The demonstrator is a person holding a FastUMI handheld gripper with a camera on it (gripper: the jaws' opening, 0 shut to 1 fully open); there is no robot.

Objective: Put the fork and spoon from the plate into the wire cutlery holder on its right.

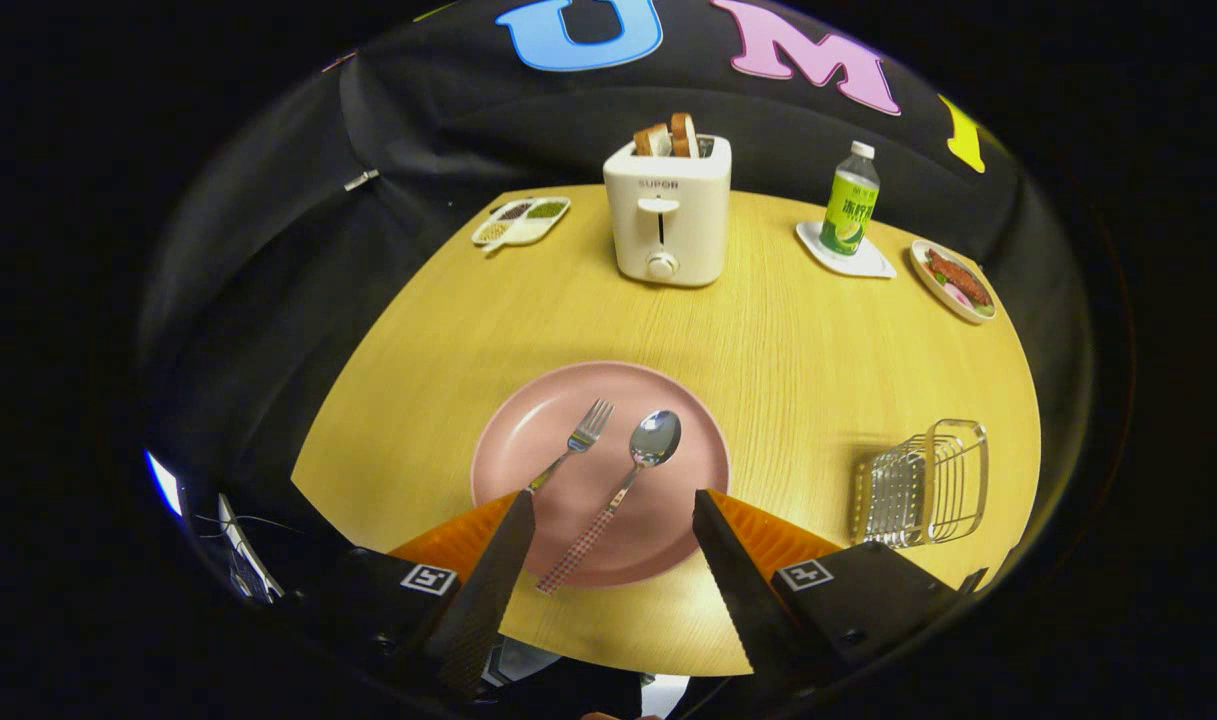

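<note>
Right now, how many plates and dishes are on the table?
4. The pink plate with fork and spoon sits by the open claw; a snack dish left of the toaster; a white dish under the bottle; a food plate far right.

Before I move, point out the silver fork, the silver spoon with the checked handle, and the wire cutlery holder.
Silver fork [590, 424]: gripper view, on its tines.
Silver spoon [655, 438]: gripper view, on its bowl.
Wire cutlery holder [920, 484]: gripper view, on its side wires.

The gripper [613, 497] hangs in the air with its two fingers [498, 570] spread wide apart, tips pointing forward, holding nothing between them.
</note>
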